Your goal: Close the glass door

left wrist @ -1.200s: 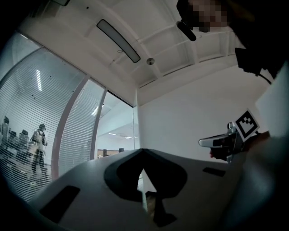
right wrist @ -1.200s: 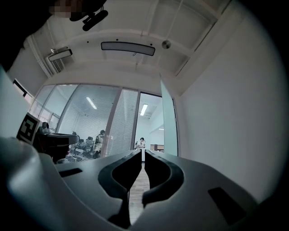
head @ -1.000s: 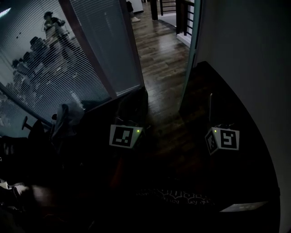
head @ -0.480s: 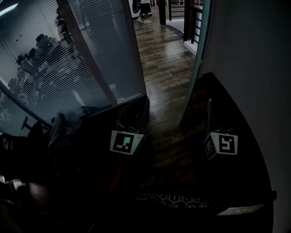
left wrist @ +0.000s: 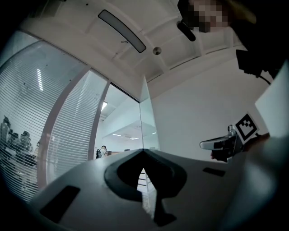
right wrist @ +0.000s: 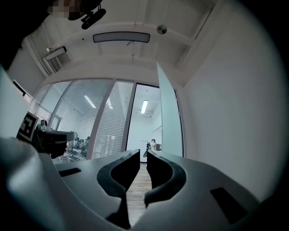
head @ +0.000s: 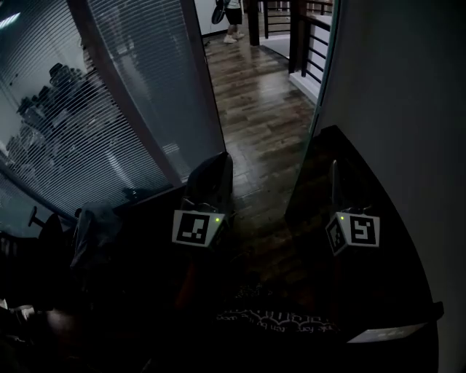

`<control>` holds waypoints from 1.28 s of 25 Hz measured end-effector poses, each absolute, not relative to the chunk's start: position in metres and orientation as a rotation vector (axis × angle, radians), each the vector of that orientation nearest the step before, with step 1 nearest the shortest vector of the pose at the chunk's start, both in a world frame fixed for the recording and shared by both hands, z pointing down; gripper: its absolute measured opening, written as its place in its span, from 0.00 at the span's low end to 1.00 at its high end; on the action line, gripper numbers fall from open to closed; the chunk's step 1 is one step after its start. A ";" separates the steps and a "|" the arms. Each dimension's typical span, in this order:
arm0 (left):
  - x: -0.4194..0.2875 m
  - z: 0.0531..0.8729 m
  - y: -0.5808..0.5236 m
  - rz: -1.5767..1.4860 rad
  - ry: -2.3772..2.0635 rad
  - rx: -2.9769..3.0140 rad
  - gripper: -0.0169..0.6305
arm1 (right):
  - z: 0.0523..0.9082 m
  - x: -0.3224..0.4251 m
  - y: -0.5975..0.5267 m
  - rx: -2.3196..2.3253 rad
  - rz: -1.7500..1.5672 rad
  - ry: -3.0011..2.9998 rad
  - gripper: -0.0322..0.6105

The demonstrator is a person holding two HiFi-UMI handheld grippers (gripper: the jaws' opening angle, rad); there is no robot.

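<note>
The glass door (head: pixel 314 124) stands open at the right, its edge beside the white wall (head: pixel 393 109). At the left is a partition with blinds (head: pixel 124 102), and far down the wooden floor (head: pixel 255 102) stands a person (head: pixel 231 11). The left tongs (left wrist: pixel 144 151) are together and empty. The right tongs (right wrist: pixel 142 154) are a narrow slit apart.

One left hand-held gripper (head: pixel 209 182), one right hand-held gripper (head: pixel 333 182), one glass door (head: pixel 317 109), perhaps one distant person (head: pixel 232 12).
</note>
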State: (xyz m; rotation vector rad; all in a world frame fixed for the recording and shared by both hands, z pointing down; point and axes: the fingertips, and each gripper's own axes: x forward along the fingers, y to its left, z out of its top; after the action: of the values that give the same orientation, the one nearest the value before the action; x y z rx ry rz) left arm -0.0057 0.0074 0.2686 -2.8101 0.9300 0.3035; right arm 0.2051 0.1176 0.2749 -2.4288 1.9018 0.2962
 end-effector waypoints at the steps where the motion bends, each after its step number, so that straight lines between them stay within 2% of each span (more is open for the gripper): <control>1: -0.001 0.265 -0.004 0.310 0.920 -2.810 0.03 | 0.273 0.210 0.109 -2.436 0.297 1.893 0.09; 12: 0.035 0.269 -0.088 0.293 0.843 -2.847 0.03 | 0.275 0.251 0.031 -2.489 0.264 1.826 0.12; 32: 0.108 0.262 -0.178 0.301 0.859 -2.818 0.03 | 0.265 0.338 -0.066 -2.487 0.268 1.812 0.16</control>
State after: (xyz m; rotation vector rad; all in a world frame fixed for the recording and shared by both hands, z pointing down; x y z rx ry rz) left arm 0.1078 -0.1776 0.2615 -2.8176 0.8592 0.3015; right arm 0.3385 -0.0660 0.2654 -2.4868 1.8123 0.2678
